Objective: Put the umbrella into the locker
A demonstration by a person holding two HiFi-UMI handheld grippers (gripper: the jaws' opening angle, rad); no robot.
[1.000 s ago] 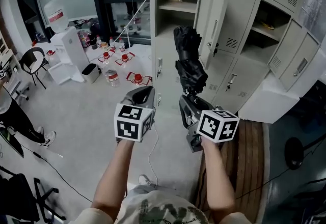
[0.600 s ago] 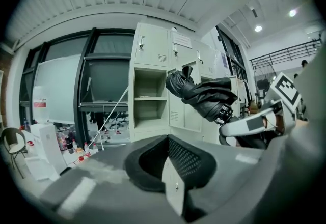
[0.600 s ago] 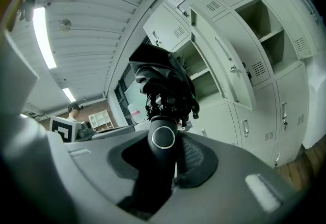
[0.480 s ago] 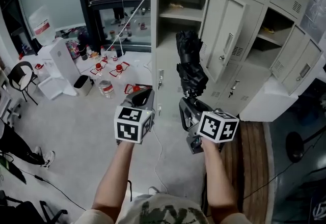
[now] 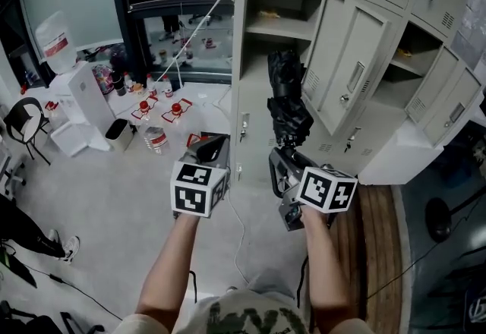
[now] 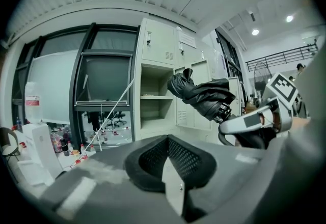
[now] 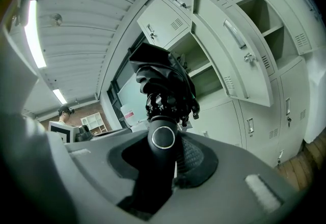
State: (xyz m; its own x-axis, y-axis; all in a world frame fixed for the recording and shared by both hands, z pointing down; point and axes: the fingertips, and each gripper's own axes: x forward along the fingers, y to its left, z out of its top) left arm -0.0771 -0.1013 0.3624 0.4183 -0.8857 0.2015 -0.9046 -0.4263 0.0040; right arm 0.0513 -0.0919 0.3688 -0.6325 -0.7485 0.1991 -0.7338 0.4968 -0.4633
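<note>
Umbrella (image 5: 285, 101), black and folded, its crumpled fabric bunched above a smooth round-capped handle, stands upright in my right gripper (image 5: 282, 160), jaws clamped on that handle, just before the open grey sheet-metal locker (image 5: 241, 74). My left gripper (image 5: 213, 147) sits alongside, its textured pads pressed together, empty.

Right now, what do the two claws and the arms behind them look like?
The left claw and right claw are grey plastic with black textured pads. Each carries a white cube printed with black square markers. The forearms are bare; the person wears a pale printed T-shirt.
</note>
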